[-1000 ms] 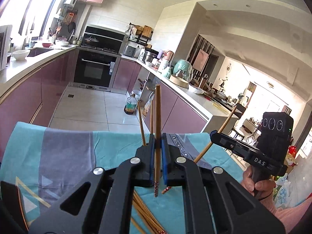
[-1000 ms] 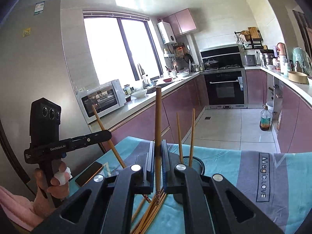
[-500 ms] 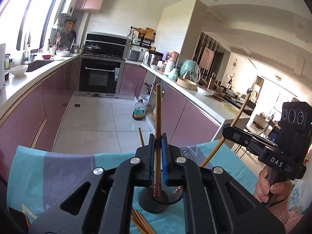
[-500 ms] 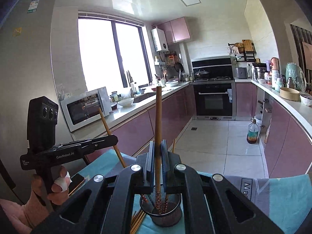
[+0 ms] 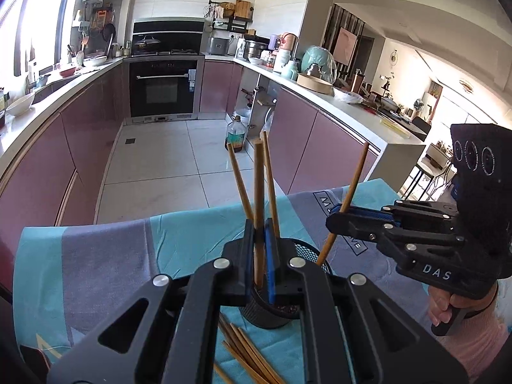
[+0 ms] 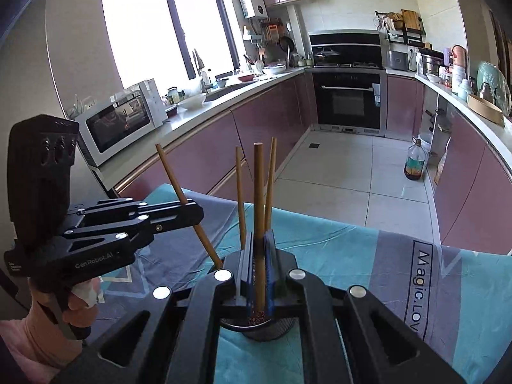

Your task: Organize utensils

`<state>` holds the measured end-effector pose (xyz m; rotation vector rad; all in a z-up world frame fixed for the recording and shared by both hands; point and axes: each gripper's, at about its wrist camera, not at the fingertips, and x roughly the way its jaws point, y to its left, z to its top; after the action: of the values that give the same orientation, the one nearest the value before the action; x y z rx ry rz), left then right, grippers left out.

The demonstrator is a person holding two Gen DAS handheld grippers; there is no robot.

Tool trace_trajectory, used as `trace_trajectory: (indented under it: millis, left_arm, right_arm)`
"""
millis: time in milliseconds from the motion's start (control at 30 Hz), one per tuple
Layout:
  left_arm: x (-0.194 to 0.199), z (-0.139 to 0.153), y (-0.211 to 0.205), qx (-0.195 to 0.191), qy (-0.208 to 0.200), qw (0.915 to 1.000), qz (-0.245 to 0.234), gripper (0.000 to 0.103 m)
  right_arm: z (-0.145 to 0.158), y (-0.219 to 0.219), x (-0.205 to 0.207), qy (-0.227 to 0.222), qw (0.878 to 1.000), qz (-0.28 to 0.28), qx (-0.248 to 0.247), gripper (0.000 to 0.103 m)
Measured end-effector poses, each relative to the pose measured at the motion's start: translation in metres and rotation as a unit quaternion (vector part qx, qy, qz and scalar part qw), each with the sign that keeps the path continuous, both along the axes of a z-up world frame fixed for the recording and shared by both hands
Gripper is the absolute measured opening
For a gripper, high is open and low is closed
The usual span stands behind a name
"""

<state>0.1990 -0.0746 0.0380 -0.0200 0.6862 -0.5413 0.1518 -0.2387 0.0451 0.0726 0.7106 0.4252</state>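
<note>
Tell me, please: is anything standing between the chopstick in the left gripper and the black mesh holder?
Nothing visible blocks it. The left gripper is shut on its chopstick, whose lower end is already inside the black mesh holder. Two chopsticks standing inside leave room beside them.

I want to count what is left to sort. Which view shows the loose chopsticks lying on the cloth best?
The left wrist view: the loose chopsticks fan out on the cloth just before the black holder. In the right wrist view the gripper body hides that spot, so none show.
</note>
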Motion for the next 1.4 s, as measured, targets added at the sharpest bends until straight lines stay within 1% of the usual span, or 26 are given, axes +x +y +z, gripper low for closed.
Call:
trace_trajectory:
  millis: [200,333,367,433,467,533,600,633,667,700,933,1033,1200,1333,1400]
  left_arm:
    - [0.018,-0.010,0.007,-0.015,0.017,0.9997,0.013,0.015]
    - [0.020,-0.016,0.009,-0.009,0.009,0.9997,0.020,0.020]
    - [0.018,-0.017,0.009,-0.005,0.005,0.9997,0.023,0.021]
    - [0.014,-0.020,0.009,0.001,-0.005,0.9995,0.031,0.025]
    - [0.011,-0.021,0.009,0.005,-0.010,0.9993,0.035,0.026]
    - [0.005,-0.024,0.010,0.012,-0.021,0.9988,0.043,0.031]
    - [-0.001,-0.025,0.009,0.020,-0.032,0.9978,0.056,0.036]
    - [-0.004,-0.027,0.010,0.023,-0.038,0.9971,0.062,0.039]
    - [-0.008,-0.028,0.011,0.026,-0.043,0.9966,0.066,0.040]
    - [-0.012,-0.028,0.012,0.030,-0.049,0.9959,0.071,0.041]
    - [-0.040,-0.033,0.014,0.052,-0.074,0.9916,0.093,0.054]
    - [-0.054,-0.034,0.017,0.060,-0.084,0.9897,0.099,0.058]
    - [-0.075,-0.038,0.019,0.075,-0.096,0.9869,0.106,0.063]
    - [-0.084,-0.035,0.017,0.081,-0.098,0.9860,0.108,0.066]
    - [-0.088,-0.036,0.018,0.082,-0.096,0.9857,0.111,0.068]
  right_arm:
    - [-0.009,-0.001,0.010,0.009,1.000,-0.016,0.010,0.008]
    - [-0.014,-0.002,0.005,0.004,1.000,-0.022,0.014,0.009]
    - [-0.014,-0.002,0.003,0.001,1.000,-0.023,0.015,0.011]
    - [-0.015,-0.004,-0.001,-0.006,0.999,-0.027,0.016,0.016]
    - [-0.016,-0.004,-0.003,-0.010,0.999,-0.028,0.015,0.019]
    - [-0.017,-0.003,-0.009,-0.017,0.999,-0.030,0.015,0.020]
    - [-0.018,-0.003,-0.014,-0.023,0.999,-0.031,0.016,0.023]
    - [-0.018,-0.004,-0.016,-0.026,0.999,-0.033,0.015,0.025]
    - [-0.019,-0.004,-0.019,-0.030,0.999,-0.033,0.014,0.031]
    - [-0.019,-0.004,-0.021,-0.032,0.999,-0.033,0.014,0.034]
    - [-0.020,-0.003,-0.038,-0.043,0.998,-0.031,0.016,0.038]
    - [-0.019,-0.004,-0.047,-0.050,0.998,-0.033,0.015,0.038]
    - [-0.016,-0.004,-0.063,-0.057,0.998,-0.026,0.022,0.044]
    - [-0.019,-0.001,-0.076,-0.057,0.998,-0.015,0.022,0.045]
    - [-0.021,0.002,-0.082,-0.057,0.998,-0.011,0.020,0.049]
